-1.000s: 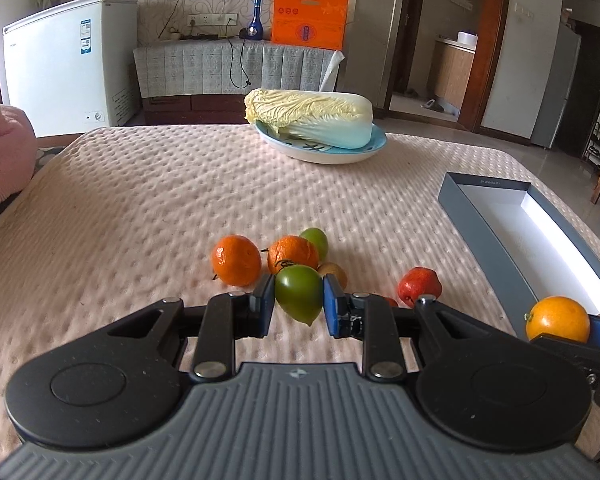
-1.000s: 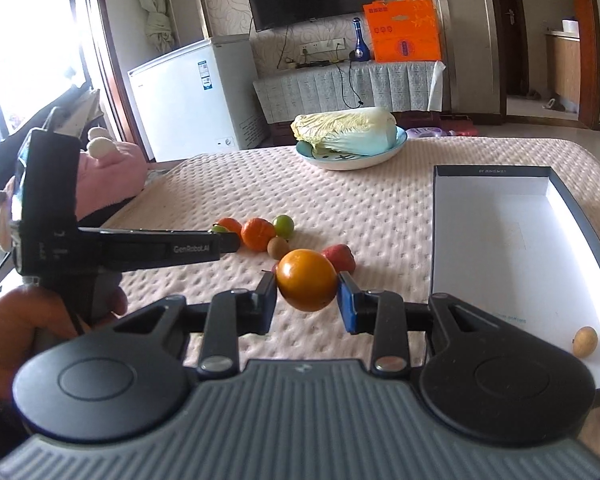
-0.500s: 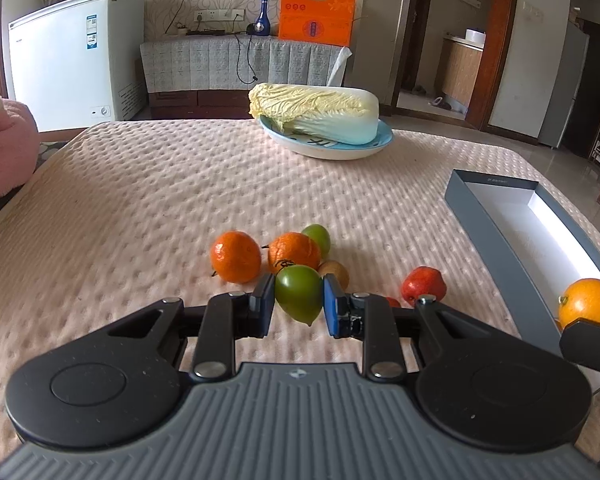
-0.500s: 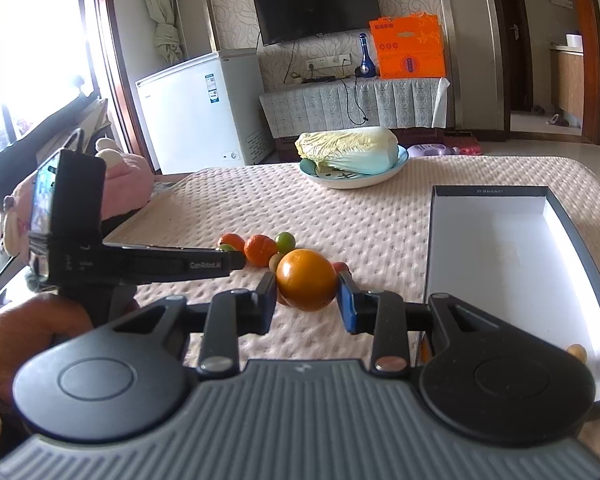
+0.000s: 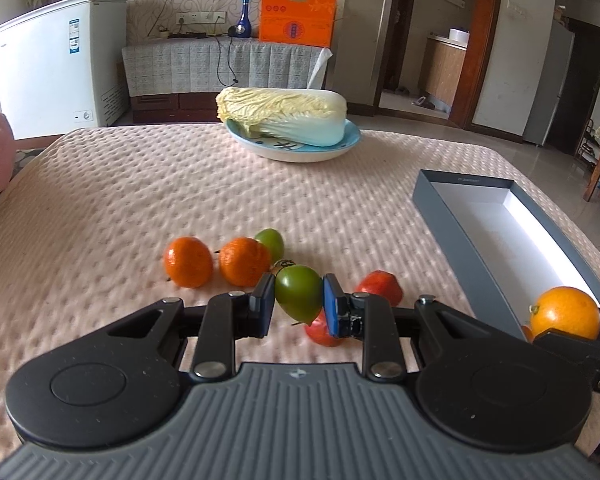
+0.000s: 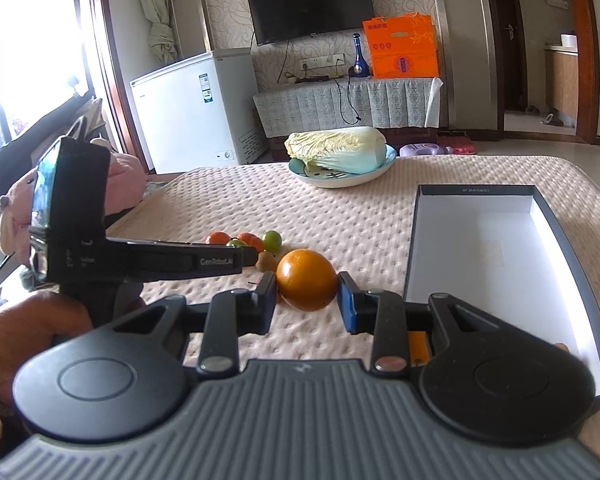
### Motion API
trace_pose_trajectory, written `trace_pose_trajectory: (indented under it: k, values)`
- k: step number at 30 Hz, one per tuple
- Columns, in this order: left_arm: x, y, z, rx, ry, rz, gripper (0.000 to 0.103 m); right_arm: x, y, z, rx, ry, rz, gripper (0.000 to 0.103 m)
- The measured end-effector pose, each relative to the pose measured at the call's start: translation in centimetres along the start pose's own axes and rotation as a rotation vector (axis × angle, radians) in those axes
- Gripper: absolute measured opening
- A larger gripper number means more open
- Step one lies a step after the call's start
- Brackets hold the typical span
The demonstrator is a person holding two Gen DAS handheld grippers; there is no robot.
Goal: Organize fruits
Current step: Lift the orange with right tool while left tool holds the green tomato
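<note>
A large table is being covered by a pink-beige dimpled quilted cloth [image 5: 140,200], on which everything is being carried. Toward its right edge, an open rectangular grey cardboard box with a white inside [image 6: 488,240] is being kept, well apart from the fruit cluster. At the far side, a pale napa cabbage [image 5: 284,114] is being borne lying on a shallow blue ceramic plate [image 5: 352,142]. A round orange [image 6: 307,280] is being pinched between the blue pads of the right gripper [image 6: 307,300], just beside the box's near left wall. A pointed green tomato-like fruit [image 5: 299,292] is being clamped by the left gripper [image 5: 298,304], above the cloth. Two small orange mandarins [image 5: 188,262], a small green fruit [image 5: 270,240] and two red fruits [image 5: 380,286] are being left resting together near the table's middle.
</note>
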State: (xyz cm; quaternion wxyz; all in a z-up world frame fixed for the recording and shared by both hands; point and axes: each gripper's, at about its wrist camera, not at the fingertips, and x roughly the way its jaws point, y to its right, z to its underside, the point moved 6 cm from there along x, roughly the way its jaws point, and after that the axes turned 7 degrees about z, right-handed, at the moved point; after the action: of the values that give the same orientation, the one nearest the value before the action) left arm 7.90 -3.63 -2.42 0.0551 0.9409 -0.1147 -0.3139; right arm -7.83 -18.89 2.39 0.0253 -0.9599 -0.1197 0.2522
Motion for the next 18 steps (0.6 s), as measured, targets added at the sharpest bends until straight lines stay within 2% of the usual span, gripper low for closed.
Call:
trace_pose_trajectory:
  k: [18]
  values:
    - [1.1, 3.8, -0.3, 0.038, 0.000, 0.047, 0.030, -0.8, 2.9, 0.0, 0.025, 0.006, 0.039, 0.036]
